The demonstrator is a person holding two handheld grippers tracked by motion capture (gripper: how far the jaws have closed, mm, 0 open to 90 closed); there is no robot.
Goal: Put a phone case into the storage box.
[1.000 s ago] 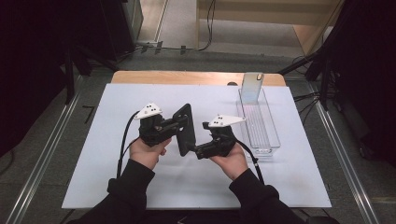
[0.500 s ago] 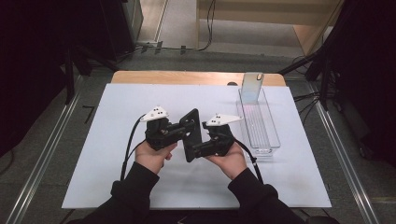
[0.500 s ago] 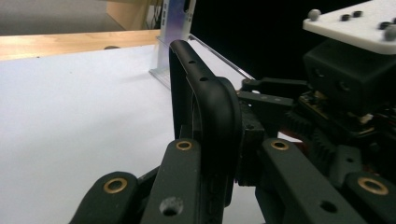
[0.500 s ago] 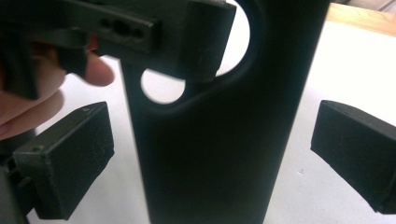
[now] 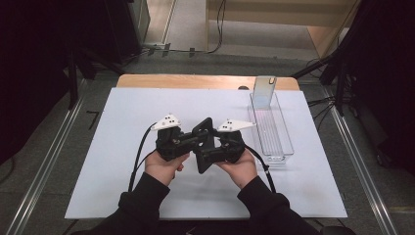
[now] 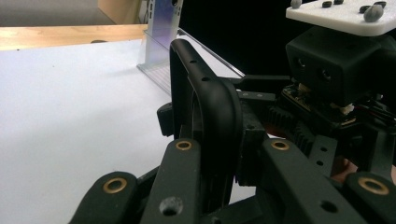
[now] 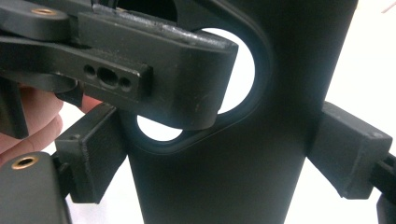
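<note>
A black phone case [image 5: 203, 147] with a camera cutout is held above the white board between both grippers, tilted. My left gripper [image 5: 195, 142] is shut on its left edge, and my right gripper [image 5: 209, 154] is shut on its right side. In the left gripper view the case [image 6: 205, 93] stands edge-on between my jaws. The right gripper view has the case [image 7: 261, 186] clamped across its width between my pads [image 7: 93, 158]. There a left gripper finger [image 7: 154, 74] crosses in front of the cutout.
A clear plastic tray [image 5: 274, 132] lies on the right of the white board [image 5: 122, 147]. A silvery-blue phone [image 5: 264, 90] stands upright at its far end. A wooden table edge [image 5: 195, 81] runs behind the board. Dark stands flank the table.
The case has turned from nearly upright to tilted. Both grippers have drawn a little closer to the person, still clamped on it.
</note>
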